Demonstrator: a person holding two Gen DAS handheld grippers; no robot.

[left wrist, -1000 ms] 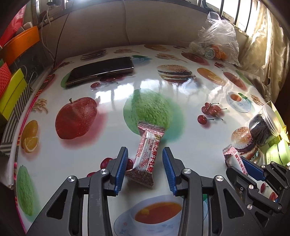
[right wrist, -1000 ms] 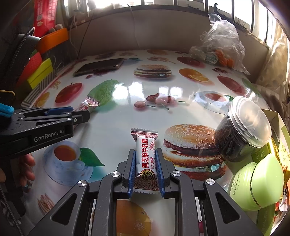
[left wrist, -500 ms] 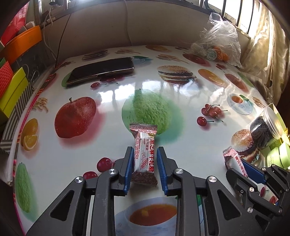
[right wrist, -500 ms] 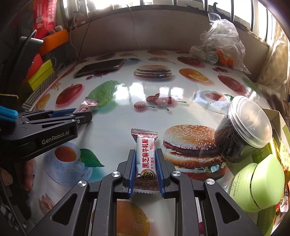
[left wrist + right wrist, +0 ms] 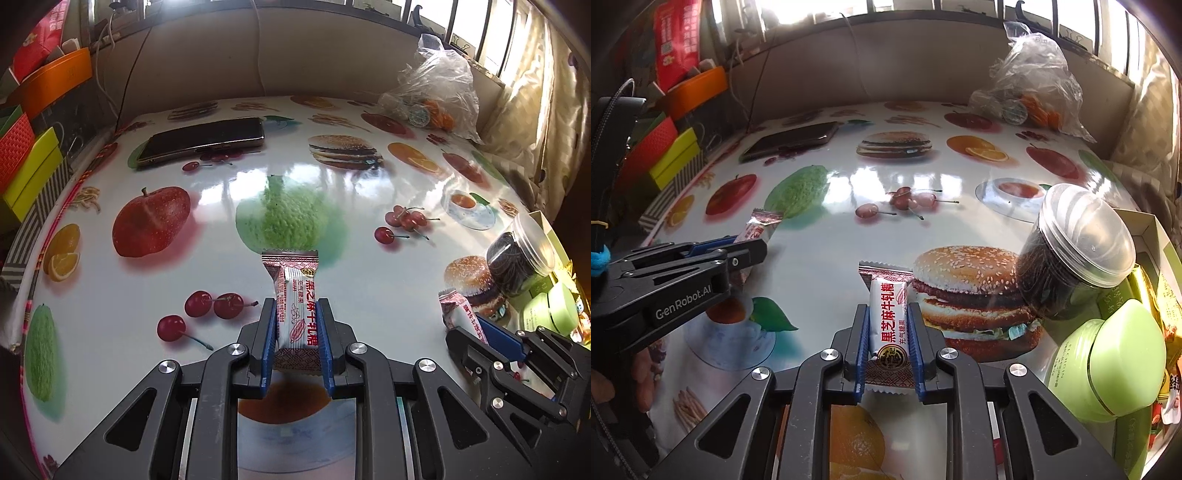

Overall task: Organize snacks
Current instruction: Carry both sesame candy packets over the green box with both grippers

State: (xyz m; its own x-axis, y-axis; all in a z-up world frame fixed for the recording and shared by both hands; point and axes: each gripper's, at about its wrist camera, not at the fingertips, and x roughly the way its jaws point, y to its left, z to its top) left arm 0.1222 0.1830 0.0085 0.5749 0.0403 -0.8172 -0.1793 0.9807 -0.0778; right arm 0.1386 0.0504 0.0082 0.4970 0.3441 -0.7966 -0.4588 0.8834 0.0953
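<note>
The left gripper (image 5: 294,332) is pressed onto a wrapped candy bar (image 5: 295,310), its blue ribbed pads (image 5: 267,343) clamped against both long sides of the glossy white-and-red foil packet with crimped ends. A second ago these jaws were spread wide around the bar as it lay on the table; half a second ago they had just pinched it, and the bar is now seen raised above the printed teacup. The right gripper (image 5: 887,341) is likewise shut on a second candy bar (image 5: 888,325), held as before over the glossy tablecloth (image 5: 820,266) printed with fruit and burgers. Near it to the right, a clear plastic jar (image 5: 1075,254) of dark contents is tilted beside a smooth green container (image 5: 1108,354). At the table's far side, a flat dark phone (image 5: 203,142) and a crinkled transparent bag (image 5: 436,88) are seen.
</note>
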